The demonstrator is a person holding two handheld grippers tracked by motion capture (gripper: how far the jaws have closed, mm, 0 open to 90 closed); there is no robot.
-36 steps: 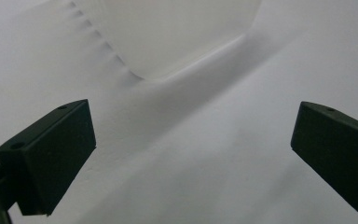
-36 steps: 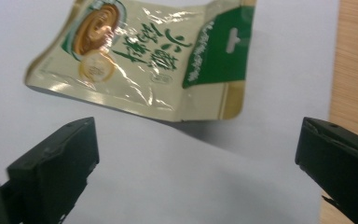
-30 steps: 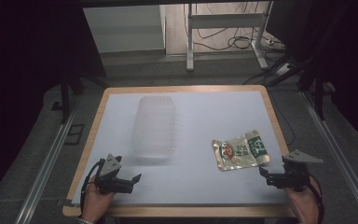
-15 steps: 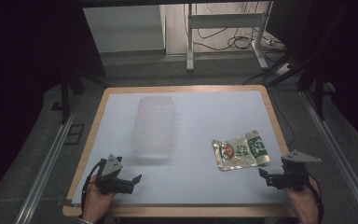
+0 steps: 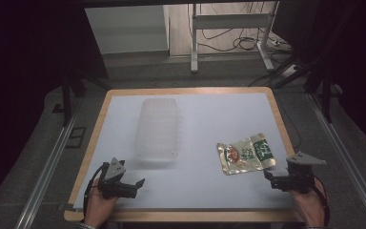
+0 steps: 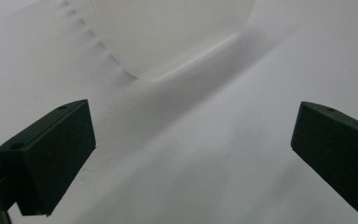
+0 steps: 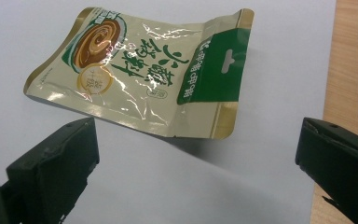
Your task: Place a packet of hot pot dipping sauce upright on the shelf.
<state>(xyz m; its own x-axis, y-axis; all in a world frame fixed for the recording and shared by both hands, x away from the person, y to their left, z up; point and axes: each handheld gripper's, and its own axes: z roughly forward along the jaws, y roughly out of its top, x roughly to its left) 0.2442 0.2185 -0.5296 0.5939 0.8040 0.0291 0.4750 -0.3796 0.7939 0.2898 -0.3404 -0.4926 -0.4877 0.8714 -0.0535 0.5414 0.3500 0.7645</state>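
A clear plastic container [image 5: 158, 129] lies left of centre on the white table [image 5: 209, 114]. A gold and green snack pouch [image 5: 245, 153] lies flat at the right. My left gripper [image 5: 136, 186] rests open near the front left edge, its jaws pointing right, a little below the container. The left gripper [image 6: 193, 140] has nothing between its jaws, with the container [image 6: 168, 32] ahead of it. My right gripper [image 5: 270, 180] is open at the front right, just below the pouch. The right gripper [image 7: 196, 154] faces the pouch [image 7: 154, 74] without touching it.
A wooden rim [image 5: 281, 124] frames the white table top; it runs along the right in the right gripper view as the rim [image 7: 342, 70]. Beyond the table stand a metal desk frame [image 5: 228, 28] and floor cables [image 5: 248, 43]. Dark curtains flank both sides.
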